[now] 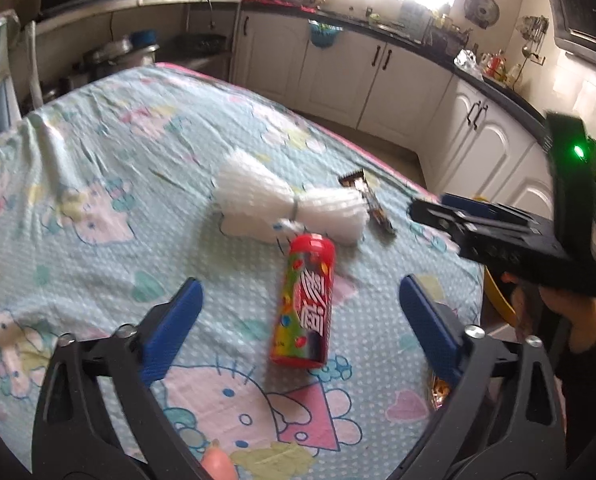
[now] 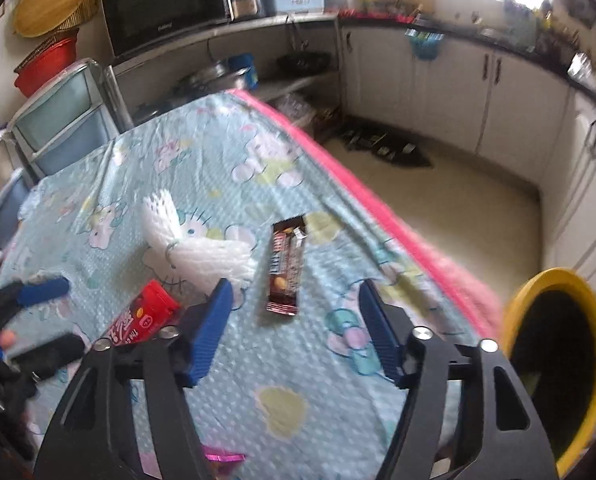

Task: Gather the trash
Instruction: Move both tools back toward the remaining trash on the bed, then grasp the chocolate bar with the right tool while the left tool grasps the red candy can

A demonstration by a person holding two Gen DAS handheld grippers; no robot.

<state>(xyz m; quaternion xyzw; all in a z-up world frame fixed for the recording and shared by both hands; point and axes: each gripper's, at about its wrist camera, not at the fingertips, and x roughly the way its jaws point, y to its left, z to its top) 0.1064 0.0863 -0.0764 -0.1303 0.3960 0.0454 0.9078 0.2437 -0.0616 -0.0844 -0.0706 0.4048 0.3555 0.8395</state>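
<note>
The collecting is looking barely begun: the red candy tube [image 1: 306,300], the white foam net [image 1: 281,204] and the brown snack wrapper [image 2: 286,267] are all still lying on the table [image 1: 97,152], which is wearing a blue cartoon cloth. The left claw [image 1: 301,316] is hanging released over the tube, its blue fingers standing wide on both sides and not touching it. The right claw [image 2: 293,324] is also released and empty, pointing toward the wrapper just ahead. The yellow bin [image 2: 554,364] is waiting beside the right edge of the table, below its pink border, and I cannot tell if anything is already inside. The two claws are working near each other, so crossing is a risk; the far part of the table is staying free.
</note>
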